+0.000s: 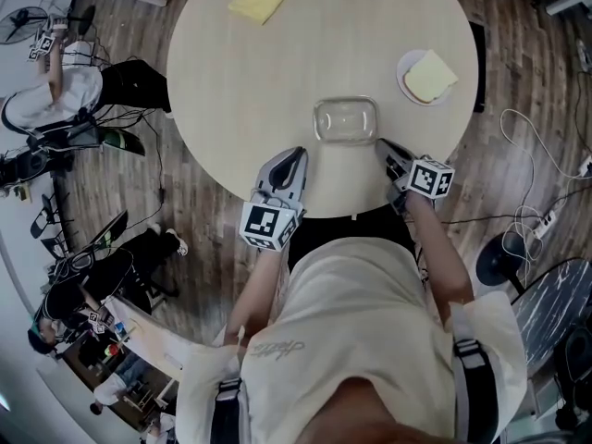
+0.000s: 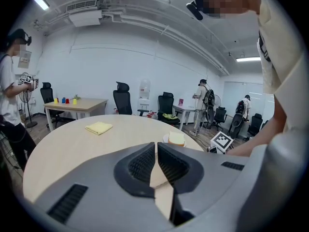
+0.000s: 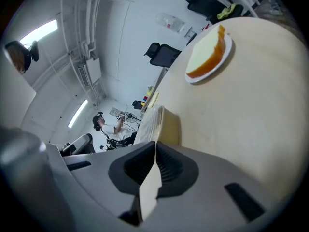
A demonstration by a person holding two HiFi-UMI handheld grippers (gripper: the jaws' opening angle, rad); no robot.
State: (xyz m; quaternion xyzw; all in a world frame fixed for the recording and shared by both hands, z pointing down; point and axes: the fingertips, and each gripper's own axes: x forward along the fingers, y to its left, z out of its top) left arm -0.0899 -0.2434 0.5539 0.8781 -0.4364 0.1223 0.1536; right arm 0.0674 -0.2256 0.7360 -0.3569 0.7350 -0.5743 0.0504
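Standing here, I can't read a single word or number. The shirt [image 1: 351, 313] has a small script print [image 1: 275, 348] on its back, too faint to make out. The cube [image 1: 269, 227] on the left gripper [image 1: 297, 157] and the one on the right gripper [image 1: 382, 144] show only black-and-white square patterns, no letters.

- Table [image 1: 277, 72], centre of head view: pale wood-look top, matt, smooth.
- Container [image 1: 345, 120], lower centre: clear and glossy; glass or plastic cannot be told.
- Plate [image 1: 407, 85], upper right: white, smooth.
- Cloth [image 1: 258, 0], top: yellow, soft.
- Floor [image 1: 203, 220]: dark wood planks.
- Left gripper [image 1: 298, 154], right gripper [image 1: 381, 143]: grey matt plastic with black ribbed pads [image 2: 142, 164].
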